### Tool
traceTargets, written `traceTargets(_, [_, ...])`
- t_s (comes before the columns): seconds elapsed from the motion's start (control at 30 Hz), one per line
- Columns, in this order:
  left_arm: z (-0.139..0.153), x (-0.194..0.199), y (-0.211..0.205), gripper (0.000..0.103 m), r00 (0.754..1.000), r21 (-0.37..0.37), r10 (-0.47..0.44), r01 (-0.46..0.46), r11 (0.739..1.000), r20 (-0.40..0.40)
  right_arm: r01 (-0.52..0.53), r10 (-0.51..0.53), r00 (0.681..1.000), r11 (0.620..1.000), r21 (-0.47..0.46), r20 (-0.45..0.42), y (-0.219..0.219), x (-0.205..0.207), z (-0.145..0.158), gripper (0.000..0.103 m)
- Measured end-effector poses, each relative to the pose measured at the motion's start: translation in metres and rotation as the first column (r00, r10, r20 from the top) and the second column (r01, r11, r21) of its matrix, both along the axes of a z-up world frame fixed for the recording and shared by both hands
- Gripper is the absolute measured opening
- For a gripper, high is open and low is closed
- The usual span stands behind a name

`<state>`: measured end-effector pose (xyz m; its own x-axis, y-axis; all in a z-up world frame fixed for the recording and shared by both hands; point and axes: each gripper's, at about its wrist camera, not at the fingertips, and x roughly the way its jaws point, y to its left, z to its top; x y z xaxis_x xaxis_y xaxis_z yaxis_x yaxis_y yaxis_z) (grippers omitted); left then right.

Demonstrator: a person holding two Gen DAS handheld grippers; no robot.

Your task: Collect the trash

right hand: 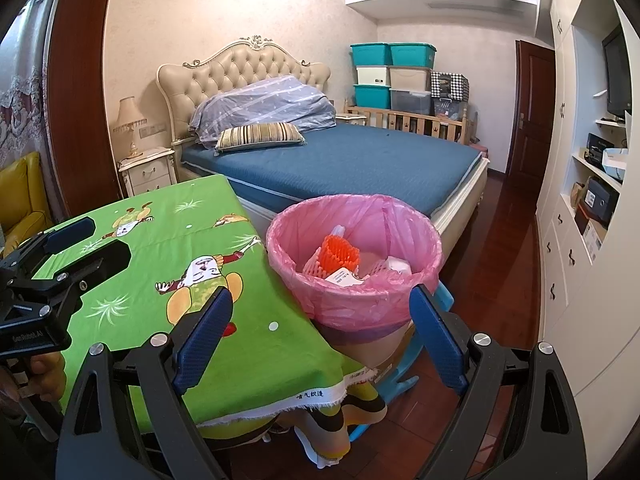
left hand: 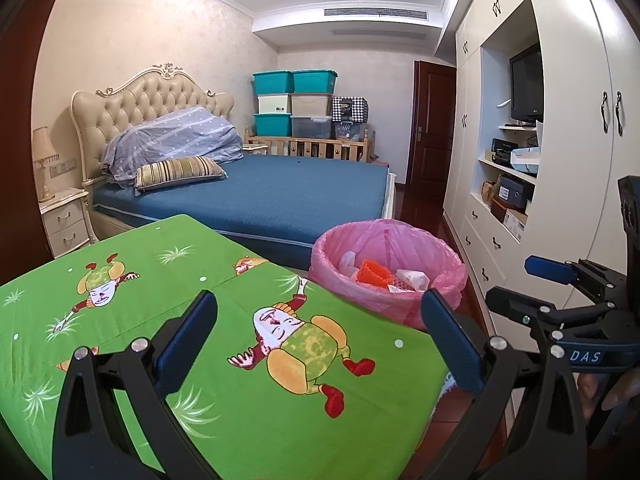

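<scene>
A bin lined with a pink bag [left hand: 362, 300] [right hand: 340, 304] stands just past the right edge of a table covered in a green cartoon cloth [left hand: 160, 264] [right hand: 192, 216]. Inside lie an orange foam net [left hand: 370, 273] [right hand: 338, 254], white paper scraps [left hand: 412, 279] [right hand: 398, 266] and pink foam. My left gripper [left hand: 320, 336] hovers open over the cloth, nothing between its fingers. My right gripper [right hand: 320, 332] is open above the table's right edge, the bin just ahead of it. Each gripper also shows in the other's view: the right gripper [left hand: 520, 286] and the left gripper [right hand: 100, 242].
A blue-sheeted bed [left hand: 280, 192] [right hand: 360, 160] lies behind the table and bin. White wardrobes with shelves [left hand: 508, 184] [right hand: 580, 220] line the right wall, leaving a strip of dark wood floor [right hand: 508, 264]. A blue plastic stool [right hand: 404, 364] sits under the bin. Nightstand and lamp [right hand: 146, 168] stand at the left.
</scene>
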<state>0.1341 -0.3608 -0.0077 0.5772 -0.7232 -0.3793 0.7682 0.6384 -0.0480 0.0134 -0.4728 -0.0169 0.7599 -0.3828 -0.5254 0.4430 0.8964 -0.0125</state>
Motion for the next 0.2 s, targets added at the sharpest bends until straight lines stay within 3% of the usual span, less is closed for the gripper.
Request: traceTargets(0.2, [0.0006,0.0043,0.0062,0.098,1.000,-0.007,0.024,-0.024,1.000,-0.009,-0.016,0.016,1.000,1.000,0.001,-0.006,0.0027,0.0034,-0.0025,0.084])
